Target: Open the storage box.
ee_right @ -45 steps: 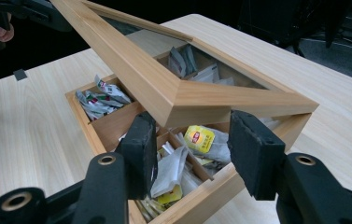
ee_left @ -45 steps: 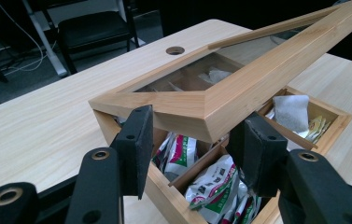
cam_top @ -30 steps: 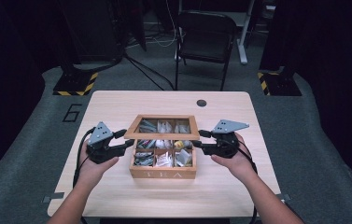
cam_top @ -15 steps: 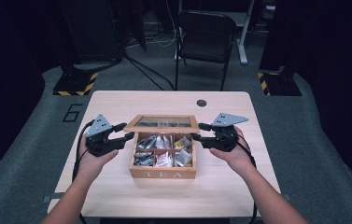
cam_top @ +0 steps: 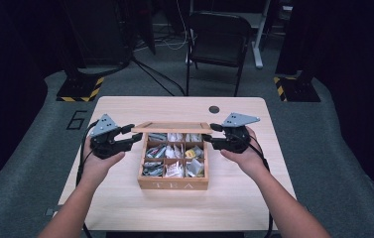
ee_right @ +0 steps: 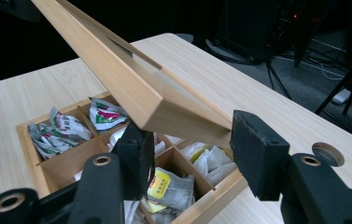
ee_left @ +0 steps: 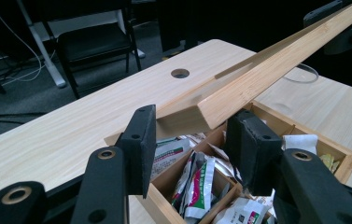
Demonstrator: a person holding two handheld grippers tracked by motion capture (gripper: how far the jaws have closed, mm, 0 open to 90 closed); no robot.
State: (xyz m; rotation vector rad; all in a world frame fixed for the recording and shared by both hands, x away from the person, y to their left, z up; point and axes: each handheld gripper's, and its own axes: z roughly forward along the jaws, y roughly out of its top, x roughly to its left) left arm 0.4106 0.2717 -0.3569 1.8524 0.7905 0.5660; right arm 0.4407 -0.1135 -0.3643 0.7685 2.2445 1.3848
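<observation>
Lid [cam_top: 172,127] of a wooden tea box [cam_top: 173,184] hangs half raised at the middle of the table [cam_top: 125,208], and you have one of its front corners between the jaws of each tool. Your left gripper [cam_top: 134,138] straddles the lid's left corner, seen close in the left gripper view [ee_left: 201,112]; its jaws have just been closing, yet they stand partly open, one pad [ee_left: 142,140] seems to touch the wood and the other [ee_left: 248,144] stands just off it, so whether it truly clamps cannot be told. Your right gripper [cam_top: 208,134] frames the other corner in the right gripper view [ee_right: 183,119], its jaws also partly open with the wood between the pads, and firm pressure cannot be confirmed there either. Taking both corners at once looks meant to keep the lid level as it swings on its far edge, so it neither twists nor drags the box along the table. Beneath it, the compartments lie open to view, packed with tea bags [cam_top: 174,158] in paper and foil wrappers, one yellow [ee_right: 157,182]. Word "TEA" faces you on the front wall. Behind the table, a black chair [cam_top: 219,34] stands on the grey floor, well apart from the work. Lid looks roughly halfway open, with the upper swing not yet done.
</observation>
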